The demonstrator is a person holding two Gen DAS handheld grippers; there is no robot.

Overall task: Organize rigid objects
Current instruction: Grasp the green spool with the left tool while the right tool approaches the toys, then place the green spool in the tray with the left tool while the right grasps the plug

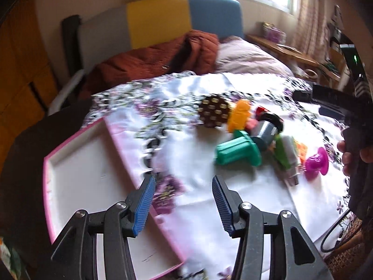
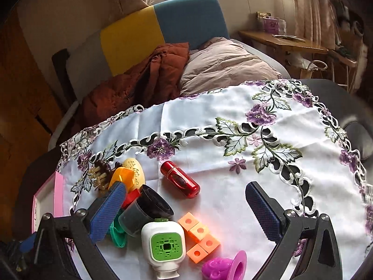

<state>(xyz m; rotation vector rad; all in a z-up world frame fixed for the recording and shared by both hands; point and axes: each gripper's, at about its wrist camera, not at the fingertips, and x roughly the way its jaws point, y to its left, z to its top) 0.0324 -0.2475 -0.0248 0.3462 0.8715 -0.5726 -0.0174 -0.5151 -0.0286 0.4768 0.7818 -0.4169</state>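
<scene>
Right wrist view, my right gripper (image 2: 184, 206) spread wide and empty above cluttered toys, red tube (image 2: 180, 179), orange blocks (image 2: 199, 240), white-and-green bottle (image 2: 164, 245), left gripper (image 1: 184, 207) also spread, pink tray (image 1: 93, 186) beneath.

both hand-held grippers, left (image 1: 184, 206) and right (image 2: 186, 210), tilt downward, jaws apart and empty.
</scene>
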